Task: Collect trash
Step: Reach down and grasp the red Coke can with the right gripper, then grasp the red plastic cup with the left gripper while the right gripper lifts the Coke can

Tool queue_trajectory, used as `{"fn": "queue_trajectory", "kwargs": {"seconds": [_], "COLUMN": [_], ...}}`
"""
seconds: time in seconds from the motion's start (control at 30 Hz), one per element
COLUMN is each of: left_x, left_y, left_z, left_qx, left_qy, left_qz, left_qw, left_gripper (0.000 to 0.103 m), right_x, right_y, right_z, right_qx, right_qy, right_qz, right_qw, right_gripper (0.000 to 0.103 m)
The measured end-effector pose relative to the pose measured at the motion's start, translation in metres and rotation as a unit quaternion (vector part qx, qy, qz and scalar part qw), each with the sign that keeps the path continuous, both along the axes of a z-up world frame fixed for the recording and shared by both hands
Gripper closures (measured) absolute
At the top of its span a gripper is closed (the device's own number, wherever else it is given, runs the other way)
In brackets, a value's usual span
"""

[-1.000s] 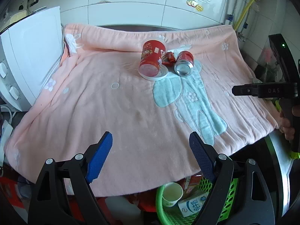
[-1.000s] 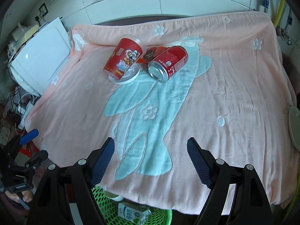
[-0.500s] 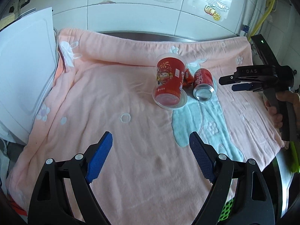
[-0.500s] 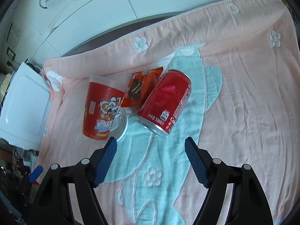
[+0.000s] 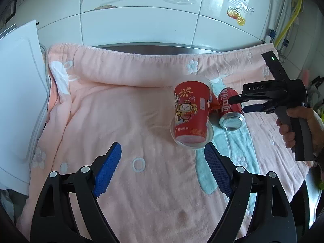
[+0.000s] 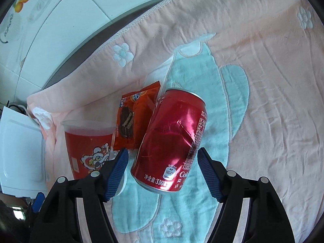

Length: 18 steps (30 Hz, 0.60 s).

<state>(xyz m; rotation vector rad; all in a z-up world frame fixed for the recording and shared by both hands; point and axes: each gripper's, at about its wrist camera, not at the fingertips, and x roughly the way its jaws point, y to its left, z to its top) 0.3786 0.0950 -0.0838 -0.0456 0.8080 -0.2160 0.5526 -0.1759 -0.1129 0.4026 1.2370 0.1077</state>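
Both of your claws have moved closer to the trash since a moment ago, and the green basket has slid out of sight. Your right claw (image 6: 163,171) now has the red can (image 6: 172,139) partly between its two blue pads (image 6: 208,174), wide apart and not pinching yet. Your left claw (image 5: 162,170) is spread open too, holding nothing, with the red cup (image 5: 191,114) just past its right pad.

Count the trash: one can, one cup, one orange snack wrapper (image 6: 134,119).

The can lies on its side. Its long way runs from near your right claw up and away, leaning a bit right. Its bottom end faces the claw, and its side is dented.

The cup lies on its side too, left of the right claw. Its open rim points away from you and its base points back to you.

The wrapper lies flat between the cup and the can, just past the right claw's left pad, touching the can.

All three lie on the pink towel (image 6: 273,81), with the white tiled wall (image 5: 141,20) beyond.
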Motion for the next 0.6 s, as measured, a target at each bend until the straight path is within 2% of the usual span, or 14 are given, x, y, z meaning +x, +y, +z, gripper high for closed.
{"fn": "queue_trajectory", "kwargs": {"seconds": [0.13,0.33,0.6], "left_x": [0.014,0.037,0.071], "left_y": [-0.004,-0.016,-0.034], "left_z": [0.002,-0.001,-0.012], "left_qx": [-0.006,0.008,-0.001], "left_qy": [0.001,0.004,0.034], "left_qz": [-0.01,-0.026,-0.041], "left_qw": [0.9999,0.9996,0.9986], "left_gripper": [0.02,0.02,0.018], "right_x": [0.007,0.012,-0.006], "right_y": [-0.006,-0.013,0.001], "right_z": [-0.012,-0.027,-0.017], "right_qx": [0.011,0.06,0.008], "right_qy": [0.013,0.026,0.006], "right_qz": [-0.014,-0.028,0.009], "right_qw": [1.0,0.997,1.0], "right_gripper": [0.035,0.037,0.038]}}
